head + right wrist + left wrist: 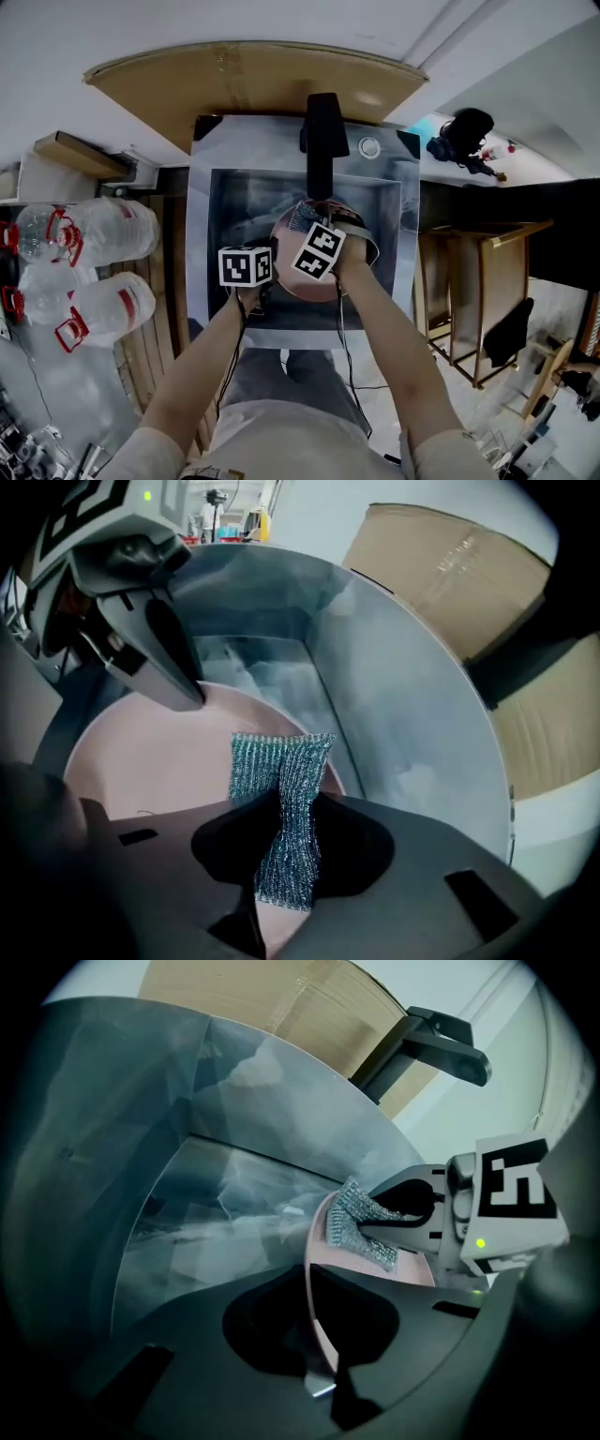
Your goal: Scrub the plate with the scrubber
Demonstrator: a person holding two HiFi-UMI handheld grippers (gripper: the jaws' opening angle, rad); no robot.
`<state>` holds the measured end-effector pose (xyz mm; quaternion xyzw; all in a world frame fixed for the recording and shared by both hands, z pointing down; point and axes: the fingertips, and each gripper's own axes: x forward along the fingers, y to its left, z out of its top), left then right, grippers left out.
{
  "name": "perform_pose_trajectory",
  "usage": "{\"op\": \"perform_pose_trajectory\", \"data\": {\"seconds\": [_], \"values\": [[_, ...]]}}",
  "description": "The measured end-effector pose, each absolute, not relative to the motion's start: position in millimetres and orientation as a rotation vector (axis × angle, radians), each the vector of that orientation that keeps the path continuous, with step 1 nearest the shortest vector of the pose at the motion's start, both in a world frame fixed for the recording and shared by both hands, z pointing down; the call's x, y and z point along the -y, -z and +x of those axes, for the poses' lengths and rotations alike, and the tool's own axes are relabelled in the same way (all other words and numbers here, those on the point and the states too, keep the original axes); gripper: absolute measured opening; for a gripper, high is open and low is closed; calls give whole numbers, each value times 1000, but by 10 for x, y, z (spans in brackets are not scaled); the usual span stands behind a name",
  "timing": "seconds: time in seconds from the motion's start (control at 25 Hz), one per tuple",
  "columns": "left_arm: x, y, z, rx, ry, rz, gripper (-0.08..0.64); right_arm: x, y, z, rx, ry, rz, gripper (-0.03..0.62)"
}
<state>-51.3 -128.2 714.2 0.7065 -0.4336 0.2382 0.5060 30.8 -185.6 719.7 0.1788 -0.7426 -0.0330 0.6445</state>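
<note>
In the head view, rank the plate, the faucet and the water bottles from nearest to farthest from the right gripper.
1. Plate, under the right gripper, in the sink.
2. Faucet, just beyond, at the sink's back.
3. Water bottles, far left, outside the sink.

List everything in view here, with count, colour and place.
sink: one, steel grey, centre
faucet: one, black, behind the basin
plate: one, pink, in the sink
scrubber: one, silvery mesh, against the plate
cardboard sheet: one, brown, behind the sink
water bottles: several, clear with red handles, left of the sink
wooden frames: several, tan, right of the sink
left gripper: one, dark, shut on the plate's rim
right gripper: one, dark, shut on the scrubber
</note>
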Motion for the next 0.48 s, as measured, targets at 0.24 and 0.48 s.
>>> {"op": "perform_pose_trajectory", "data": {"seconds": [0.24, 0.48], "values": [[1280, -7146, -518, 1057, -593, 1711, 28, 1864, -7203, 1085, 1432, 75, 420, 110], [1279, -7151, -536, 1082, -601, 1691, 28, 1339, -7184, 1328, 1330, -3, 299, 107]]}}
